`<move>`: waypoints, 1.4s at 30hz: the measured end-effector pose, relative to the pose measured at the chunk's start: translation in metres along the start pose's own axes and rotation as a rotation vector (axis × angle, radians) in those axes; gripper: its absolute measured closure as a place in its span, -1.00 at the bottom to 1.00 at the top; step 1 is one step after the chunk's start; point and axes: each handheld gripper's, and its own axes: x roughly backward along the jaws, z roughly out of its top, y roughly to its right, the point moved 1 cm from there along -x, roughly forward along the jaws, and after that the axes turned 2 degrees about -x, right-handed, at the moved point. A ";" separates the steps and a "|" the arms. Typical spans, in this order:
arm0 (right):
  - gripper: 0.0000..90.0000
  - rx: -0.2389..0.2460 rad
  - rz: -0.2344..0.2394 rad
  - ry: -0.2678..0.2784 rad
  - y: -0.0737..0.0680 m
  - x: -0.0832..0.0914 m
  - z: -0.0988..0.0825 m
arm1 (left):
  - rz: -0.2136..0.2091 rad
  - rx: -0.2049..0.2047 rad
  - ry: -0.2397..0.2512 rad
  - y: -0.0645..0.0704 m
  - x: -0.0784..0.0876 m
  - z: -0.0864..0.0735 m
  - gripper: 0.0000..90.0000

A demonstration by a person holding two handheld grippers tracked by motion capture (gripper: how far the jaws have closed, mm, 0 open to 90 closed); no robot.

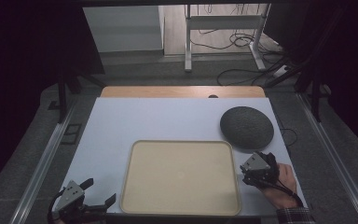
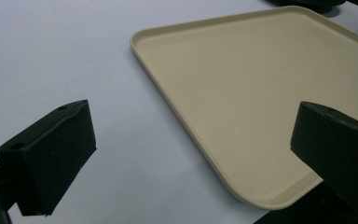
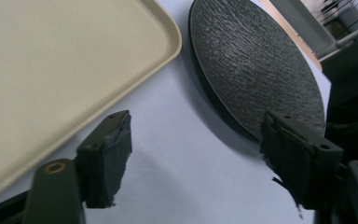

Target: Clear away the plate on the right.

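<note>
A beige rectangular tray (image 1: 185, 177) lies empty at the front middle of the white table top. A dark, rough-textured round plate (image 1: 246, 127) sits just past the tray's far right corner. My right gripper (image 1: 261, 157) is held in a hand to the right of the tray, pointing at the plate's near rim. Its jaws (image 3: 200, 144) stand open over bare table between the tray (image 3: 51, 65) and the plate (image 3: 256, 70), with the right jaw close to the plate's edge. My left gripper (image 1: 100, 191) rests at the front left, open, beside the tray's (image 2: 242, 88) near left corner (image 2: 193, 135).
The white table top (image 1: 158, 121) has a wooden strip along its far edge. Metal rails run along both sides of the table. Beyond it are a desk frame (image 1: 223, 28) and cables on the floor.
</note>
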 end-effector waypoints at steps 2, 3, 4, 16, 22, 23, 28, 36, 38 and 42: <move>-0.28 0.070 -0.019 -0.017 -0.001 -0.005 0.001 | -0.002 0.002 -0.001 0.000 0.000 0.000 -1.00; -0.28 0.070 -0.019 -0.017 -0.001 -0.005 0.001 | -0.002 0.002 -0.001 0.000 0.000 0.000 -1.00; -0.26 0.091 -0.029 -0.021 -0.002 -0.007 0.001 | -0.003 0.000 -0.004 0.000 -0.001 0.000 -1.00; -0.11 0.271 -0.130 -0.069 -0.006 -0.024 0.003 | -0.008 -0.006 -0.010 0.001 -0.002 0.000 -1.00; -0.06 0.335 -0.175 -0.078 -0.006 -0.033 0.007 | -0.010 -0.008 -0.013 0.001 -0.002 0.000 -1.00; -0.05 0.349 -0.180 -0.079 -0.006 -0.034 0.008 | -0.010 -0.008 -0.013 0.001 -0.002 0.000 -1.00; 0.02 0.411 -0.212 -0.106 -0.006 -0.043 0.009 | -0.012 -0.009 -0.014 0.001 -0.002 0.000 -1.00; 0.17 0.490 -0.257 -0.140 -0.008 -0.054 0.008 | -0.013 -0.010 -0.018 0.002 -0.003 0.000 -1.00; 0.24 0.522 -0.274 -0.139 -0.009 -0.057 0.008 | -0.014 -0.009 -0.019 0.002 -0.003 0.000 -1.00; 0.31 0.546 -0.287 -0.149 -0.009 -0.063 0.010 | -0.014 -0.010 -0.020 0.002 -0.003 0.000 -1.00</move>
